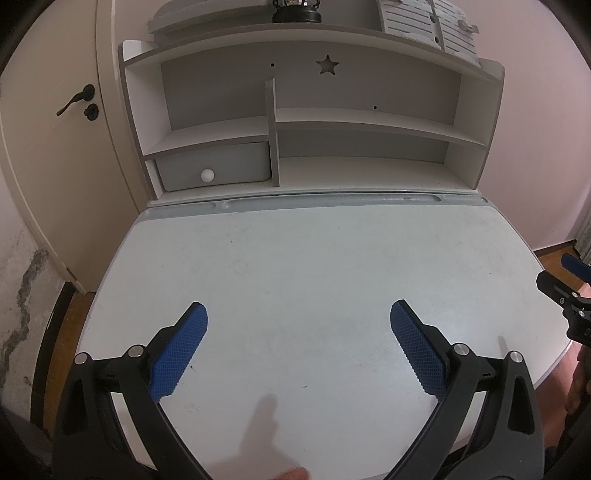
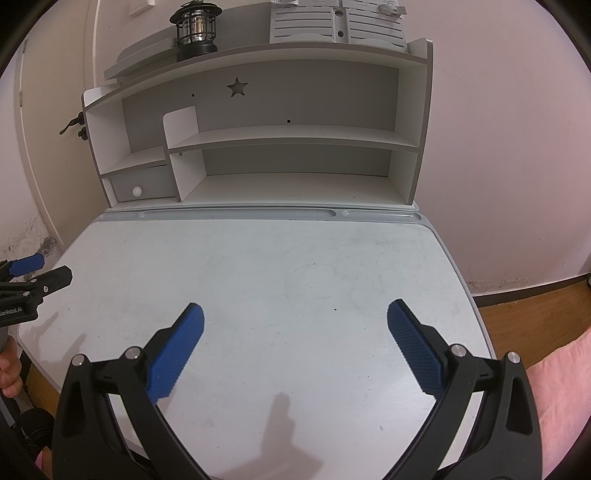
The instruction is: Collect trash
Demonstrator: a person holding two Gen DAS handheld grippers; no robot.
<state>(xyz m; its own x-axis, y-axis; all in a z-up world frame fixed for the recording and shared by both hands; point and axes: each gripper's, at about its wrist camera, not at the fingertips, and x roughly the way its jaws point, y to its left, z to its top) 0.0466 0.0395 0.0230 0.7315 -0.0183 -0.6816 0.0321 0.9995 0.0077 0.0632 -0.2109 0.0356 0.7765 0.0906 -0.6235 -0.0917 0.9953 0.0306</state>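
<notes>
Left claw (image 1: pixel 298 345) hovering with fingers wide apart, desk (image 1: pixel 295 266) lying below it, right claw (image 2: pixel 295 343) also spreading apart, shelf (image 2: pixel 280 133) standing ahead

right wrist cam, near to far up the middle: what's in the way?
Right gripper with jaws open → bare desk top → pen groove → lower shelf → star cutout → lantern on top.

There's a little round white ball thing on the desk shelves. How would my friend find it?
Start at the white shelf unit standing at the back of the desk. Go to its bottom left corner, where a grey drawer sits. The white knob is on the drawer's front, the only small round thing on the shelves.
</notes>
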